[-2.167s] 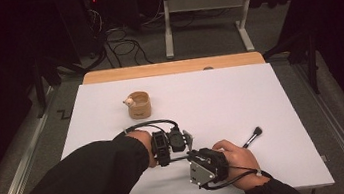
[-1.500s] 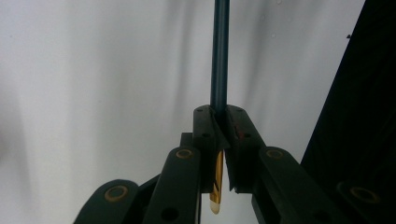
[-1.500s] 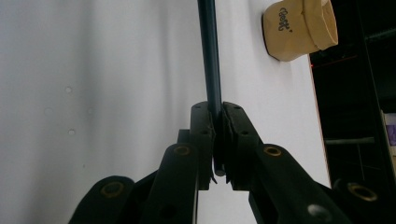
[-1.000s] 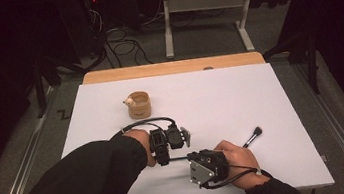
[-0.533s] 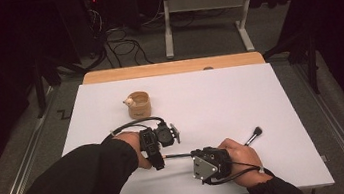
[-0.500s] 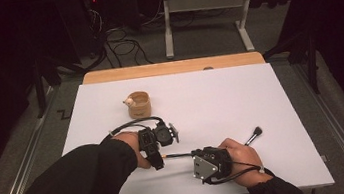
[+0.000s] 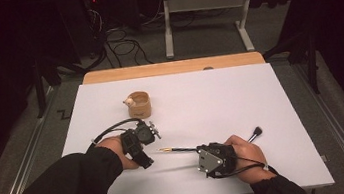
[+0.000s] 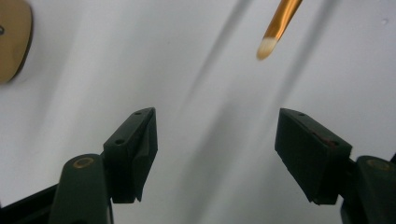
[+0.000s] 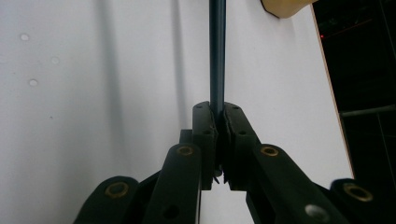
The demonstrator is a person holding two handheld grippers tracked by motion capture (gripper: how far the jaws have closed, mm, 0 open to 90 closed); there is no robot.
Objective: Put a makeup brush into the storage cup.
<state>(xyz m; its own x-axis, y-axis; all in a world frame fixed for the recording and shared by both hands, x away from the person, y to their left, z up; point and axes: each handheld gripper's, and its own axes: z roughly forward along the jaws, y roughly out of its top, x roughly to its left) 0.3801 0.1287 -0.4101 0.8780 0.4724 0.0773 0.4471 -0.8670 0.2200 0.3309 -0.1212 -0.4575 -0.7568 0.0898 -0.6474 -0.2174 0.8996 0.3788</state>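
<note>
A cup (image 7: 139, 105) is sitting on the table (image 7: 220, 95), far left of centre. Nearer, a brush (image 7: 177, 150) is lying between the left gripper (image 7: 150, 131) and the right gripper (image 7: 198, 150).

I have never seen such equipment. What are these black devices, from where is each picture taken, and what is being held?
A person holds a hand-operated claw in each hand. One camera looks down on the white table; two others ride on the claws, looking along their jaws. The right claw is shut on a thin brush, its dark handle running forward. The left claw has just been opening; nothing lies between its jaws, and the brush's pale tip is beyond them. A small wooden cup stands farther back.
</note>
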